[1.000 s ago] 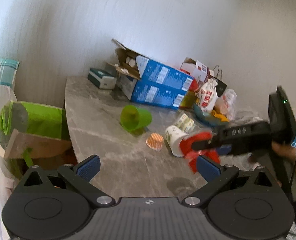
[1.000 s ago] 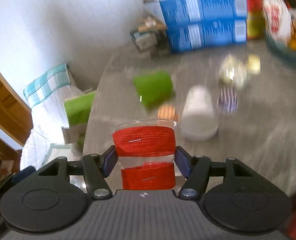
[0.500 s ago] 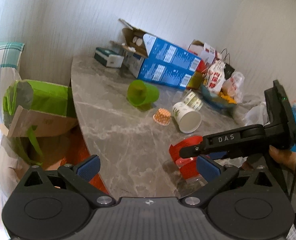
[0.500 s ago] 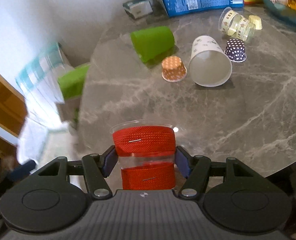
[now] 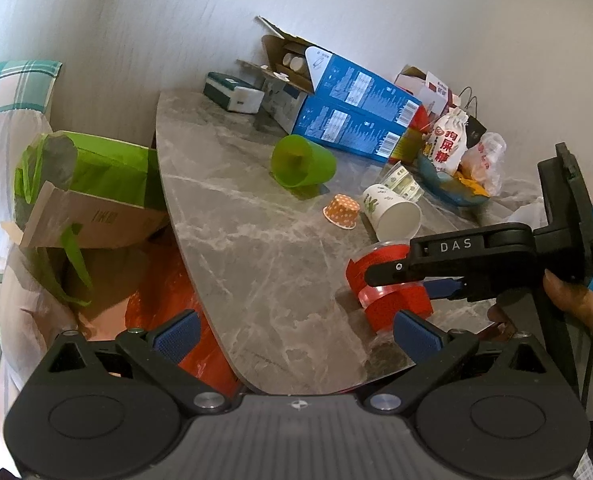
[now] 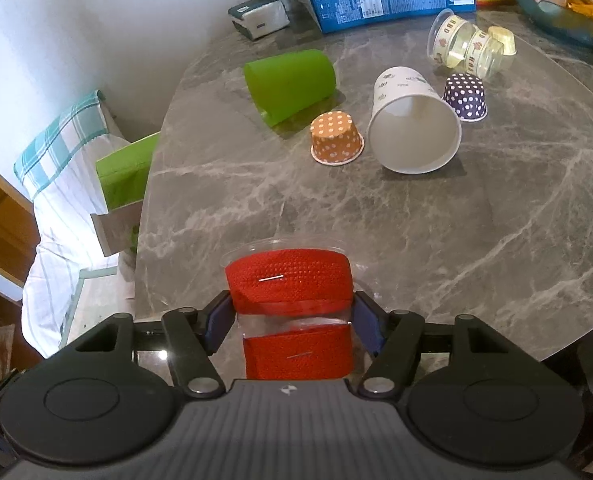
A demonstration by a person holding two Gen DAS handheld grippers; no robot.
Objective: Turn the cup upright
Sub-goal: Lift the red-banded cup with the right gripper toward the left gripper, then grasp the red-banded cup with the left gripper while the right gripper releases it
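My right gripper (image 6: 292, 326) is shut on a clear plastic cup with two red bands (image 6: 290, 284). The cup points away from the camera, its rim tilted toward the grey marble table (image 6: 416, 216). In the left wrist view the same cup (image 5: 380, 280) hangs tilted just above the table's near edge, held by the right gripper (image 5: 420, 280). My left gripper (image 5: 296, 334) is open and empty, low at the table's front edge, with the cup just past its right finger.
A green cup (image 6: 290, 82), a white paper cup (image 6: 414, 124) and a clear banded cup (image 6: 462, 46) lie on their sides. An orange dotted cup (image 6: 336, 138) and a purple dotted cup (image 6: 465, 96) stand upside down. Blue boxes (image 5: 352, 114) and snack bags line the back.
The right gripper has carried the red-banded cup toward the table's near edge and lower, and tilted it. The left gripper has drawn back and stayed open.
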